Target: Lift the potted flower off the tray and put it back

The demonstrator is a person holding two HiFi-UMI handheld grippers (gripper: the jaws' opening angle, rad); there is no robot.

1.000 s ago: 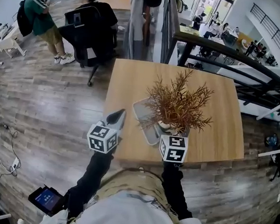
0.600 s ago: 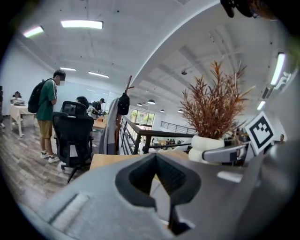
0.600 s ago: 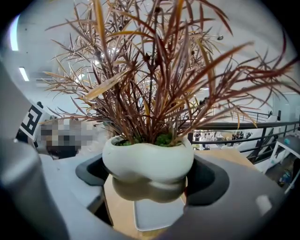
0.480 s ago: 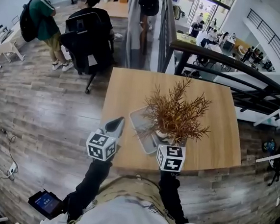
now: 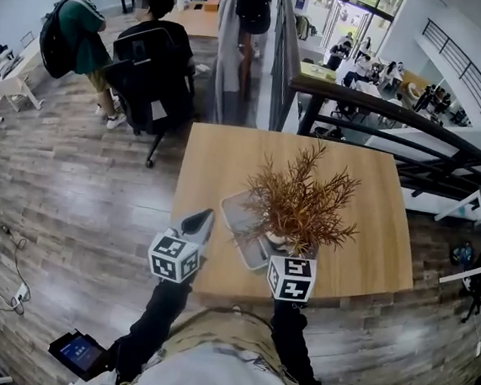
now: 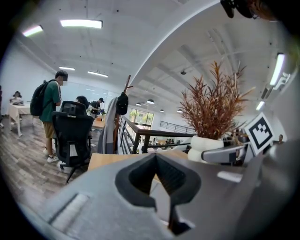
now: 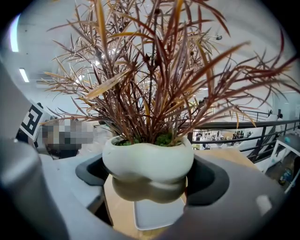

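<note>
The right tongs (image 7: 150, 177) pinch the one white pot (image 7: 147, 161) of rust-brown flowers, holding it above the single desk (image 5: 373, 226). The lone grey tray (image 7: 154, 216) shows just beneath the pot. In the head view the tray lies at the pot's 10 o'clock. The left tongs (image 6: 157, 165), pressed together and empty, hover at the tray's 9 o'clock. At the room's 11 o'clock are one standing person (image 5: 75, 23) and one seated person (image 5: 160, 19) in a black chair (image 5: 146, 73).
</note>
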